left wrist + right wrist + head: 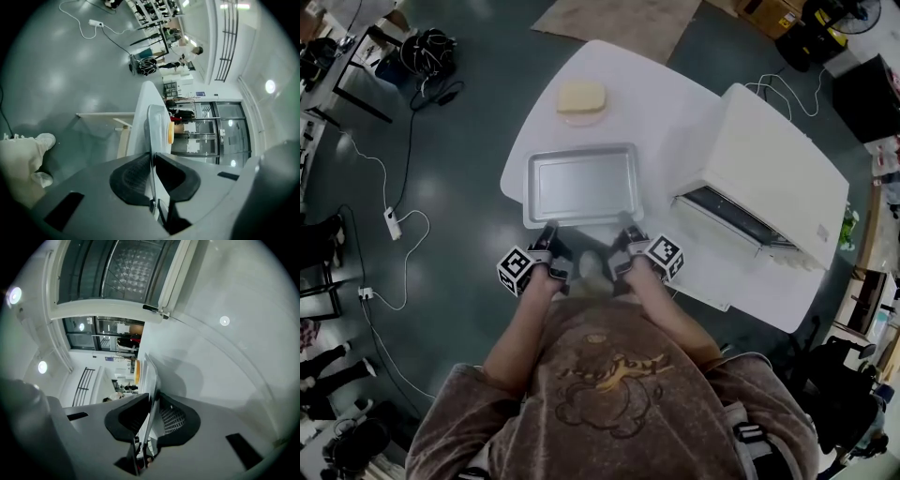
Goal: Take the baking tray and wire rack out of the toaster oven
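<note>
Table [680,122] edge: left hand-held gripper [548,229], right hand-held gripper [627,226] clamp baking tray [581,184].

A white table [670,98] stands on glossy grey floor [459,187], near a cardboard sheet [619,23].

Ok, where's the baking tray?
Head view: baking tray on the white table, left of the toaster oven, left gripper and right gripper clamping its near rim.

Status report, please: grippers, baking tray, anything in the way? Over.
Left gripper, right gripper: jaws shut on baking tray near rim. It is outside toaster oven, over table. Plate with bread beyond, apart.
</note>
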Demonstrator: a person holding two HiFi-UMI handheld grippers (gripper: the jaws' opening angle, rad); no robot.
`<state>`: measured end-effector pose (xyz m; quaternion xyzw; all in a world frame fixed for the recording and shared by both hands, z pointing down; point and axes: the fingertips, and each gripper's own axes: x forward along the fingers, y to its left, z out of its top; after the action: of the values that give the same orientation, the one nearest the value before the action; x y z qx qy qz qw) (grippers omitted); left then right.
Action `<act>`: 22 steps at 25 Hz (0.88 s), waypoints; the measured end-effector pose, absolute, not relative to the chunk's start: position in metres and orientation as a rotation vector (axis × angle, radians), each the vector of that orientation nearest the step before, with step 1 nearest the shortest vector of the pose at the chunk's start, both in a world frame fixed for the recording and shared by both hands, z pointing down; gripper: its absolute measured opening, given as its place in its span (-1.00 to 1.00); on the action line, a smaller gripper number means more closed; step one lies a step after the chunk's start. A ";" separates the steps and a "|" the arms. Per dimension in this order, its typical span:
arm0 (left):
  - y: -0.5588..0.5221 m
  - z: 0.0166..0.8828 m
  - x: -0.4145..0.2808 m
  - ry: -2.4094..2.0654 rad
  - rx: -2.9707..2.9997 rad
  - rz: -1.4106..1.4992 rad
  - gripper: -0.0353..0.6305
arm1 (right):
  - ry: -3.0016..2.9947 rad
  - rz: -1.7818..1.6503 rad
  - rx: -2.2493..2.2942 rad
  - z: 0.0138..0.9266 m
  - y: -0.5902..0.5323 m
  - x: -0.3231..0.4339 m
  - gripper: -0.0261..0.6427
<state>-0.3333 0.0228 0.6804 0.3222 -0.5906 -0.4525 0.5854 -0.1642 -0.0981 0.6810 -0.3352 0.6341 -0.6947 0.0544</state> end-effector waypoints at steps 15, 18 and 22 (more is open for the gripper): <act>0.020 0.695 -0.336 -1.417 0.733 -1.055 -0.68 | 2.102 -2.256 -0.818 0.664 -0.059 -0.164 -0.46; 0.020 0.690 -0.332 -1.425 0.753 -1.029 -0.47 | 2.091 -2.239 -0.794 0.657 -0.060 -0.158 -0.46; 0.028 0.685 -0.323 -1.447 0.765 -0.993 -0.40 | 2.108 -2.141 -0.784 0.639 -0.068 -0.145 -0.46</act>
<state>-0.3228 0.0285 0.6853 0.3266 -0.6179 -0.4239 0.5760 -0.1449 -0.0682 0.6391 -0.2526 0.6786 -0.6894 0.0181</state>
